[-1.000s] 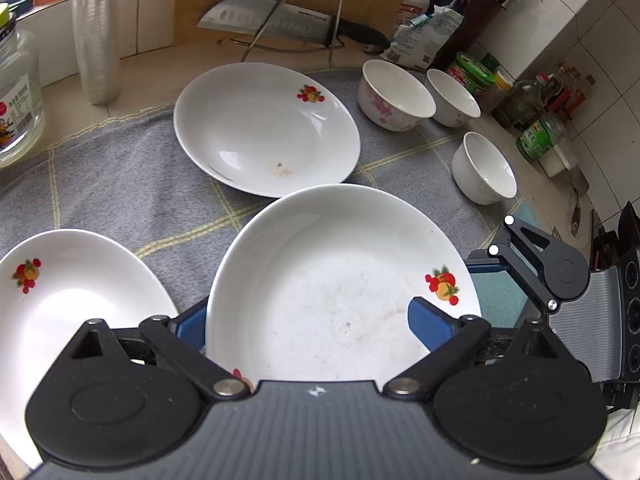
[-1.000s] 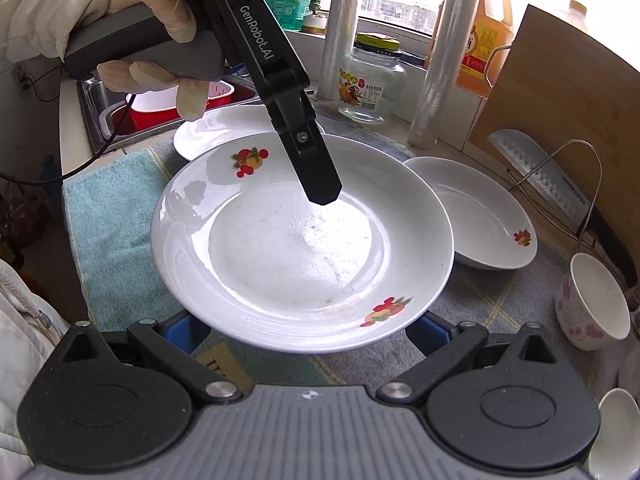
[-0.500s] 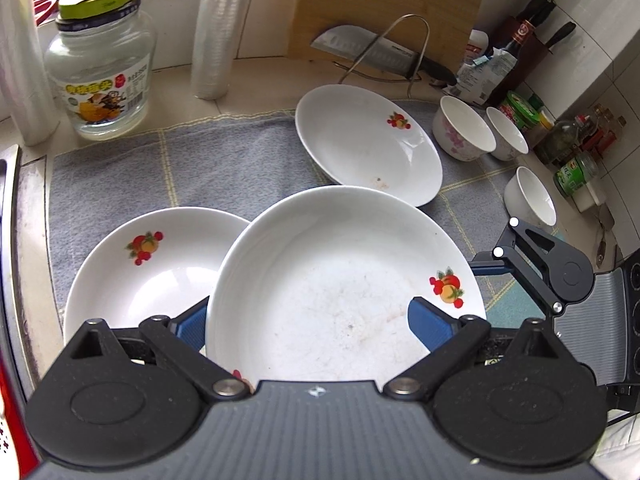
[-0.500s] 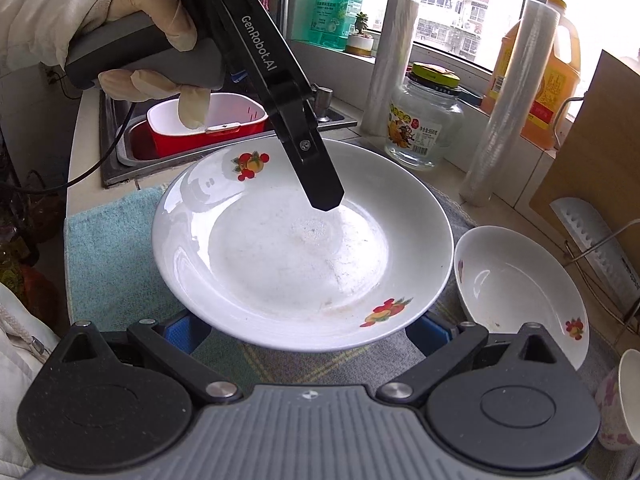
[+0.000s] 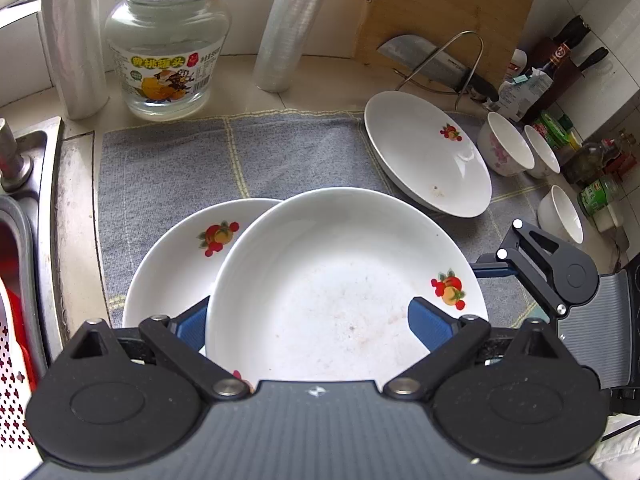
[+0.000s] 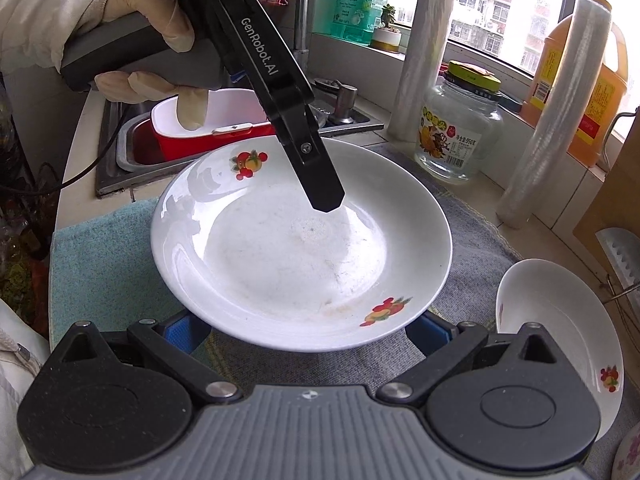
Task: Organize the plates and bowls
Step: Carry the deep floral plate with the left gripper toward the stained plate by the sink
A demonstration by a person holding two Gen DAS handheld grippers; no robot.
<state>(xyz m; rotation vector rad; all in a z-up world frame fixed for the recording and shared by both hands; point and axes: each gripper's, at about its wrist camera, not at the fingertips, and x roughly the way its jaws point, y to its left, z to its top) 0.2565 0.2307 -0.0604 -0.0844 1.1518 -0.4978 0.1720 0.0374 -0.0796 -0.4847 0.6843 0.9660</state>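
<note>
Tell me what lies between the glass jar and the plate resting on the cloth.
Only bare grey cloth and a strip of counter separate glass jar and resting plate; the left wrist view shows it.

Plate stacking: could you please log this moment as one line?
plate | between left gripper, right gripper | partly over second plate | not yet down

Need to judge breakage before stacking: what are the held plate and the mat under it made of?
Held plate: looks like glazed white ceramic or porcelain, glossy with window highlights and fruit decals; melamine can't be excluded. Mat: grey woven cloth, matte nubby texture with pale yellow grid lines, seemingly soft.
</note>
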